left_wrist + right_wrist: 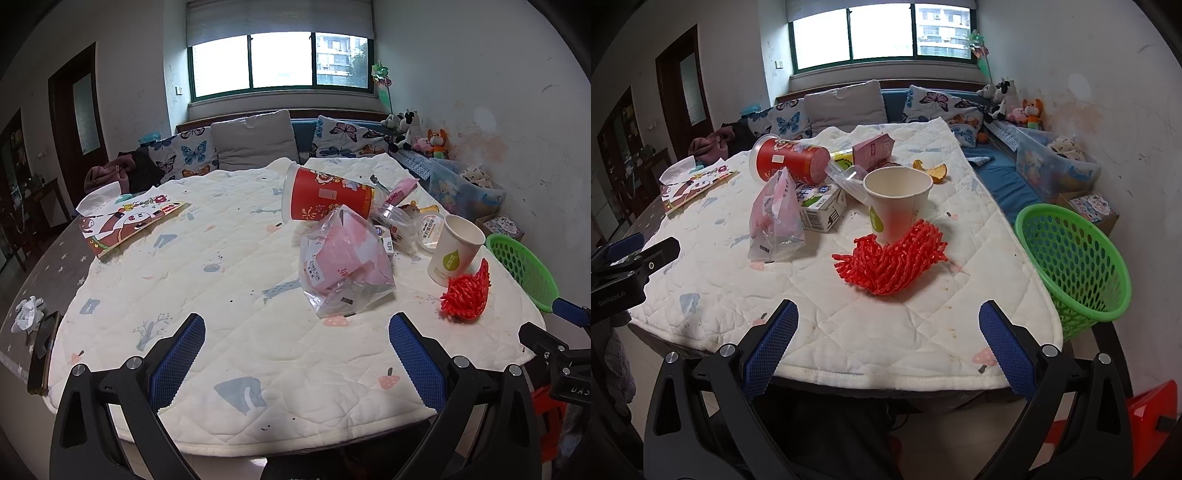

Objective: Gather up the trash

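Several scraps lie on our quilted table: a red net, a paper cup touching it behind, a clear bag, a milk carton, a tipped red tub and orange peel farther back. We judge the net the likely first pick. It lies straight ahead of our right gripper, its long axis running roughly across our fingers, so a turn of the wrist may help. Our left gripper faces the bag instead, with the net well off to its right. Both grippers hang with jaws spread wide, holding nothing. The green basket stands just beside the table's right edge, nearer our right hand.
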`<state>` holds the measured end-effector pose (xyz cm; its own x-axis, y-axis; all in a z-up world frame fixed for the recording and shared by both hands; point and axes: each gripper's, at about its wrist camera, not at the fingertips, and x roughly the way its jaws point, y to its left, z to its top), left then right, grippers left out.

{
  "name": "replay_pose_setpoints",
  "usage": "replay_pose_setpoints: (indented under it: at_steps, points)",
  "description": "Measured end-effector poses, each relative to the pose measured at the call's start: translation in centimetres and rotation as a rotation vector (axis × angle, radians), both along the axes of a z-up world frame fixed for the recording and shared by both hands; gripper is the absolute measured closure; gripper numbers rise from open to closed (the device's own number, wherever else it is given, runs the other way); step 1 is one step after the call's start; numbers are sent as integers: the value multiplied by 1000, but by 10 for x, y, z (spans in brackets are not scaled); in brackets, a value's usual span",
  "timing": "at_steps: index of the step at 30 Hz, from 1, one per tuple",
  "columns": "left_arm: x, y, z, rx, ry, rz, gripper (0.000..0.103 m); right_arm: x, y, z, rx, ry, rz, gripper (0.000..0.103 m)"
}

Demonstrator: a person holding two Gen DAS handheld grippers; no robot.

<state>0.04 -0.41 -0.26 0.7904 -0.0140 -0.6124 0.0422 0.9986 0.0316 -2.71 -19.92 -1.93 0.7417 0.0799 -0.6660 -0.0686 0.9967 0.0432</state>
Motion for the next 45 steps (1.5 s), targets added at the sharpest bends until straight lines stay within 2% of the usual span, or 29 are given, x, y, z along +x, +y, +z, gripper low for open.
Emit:
replay_pose_setpoints:
  at_steps: [45]
  points:
    - [8,-2,-10,-6,13,0,6,10,0,-6,6,13,8,6]
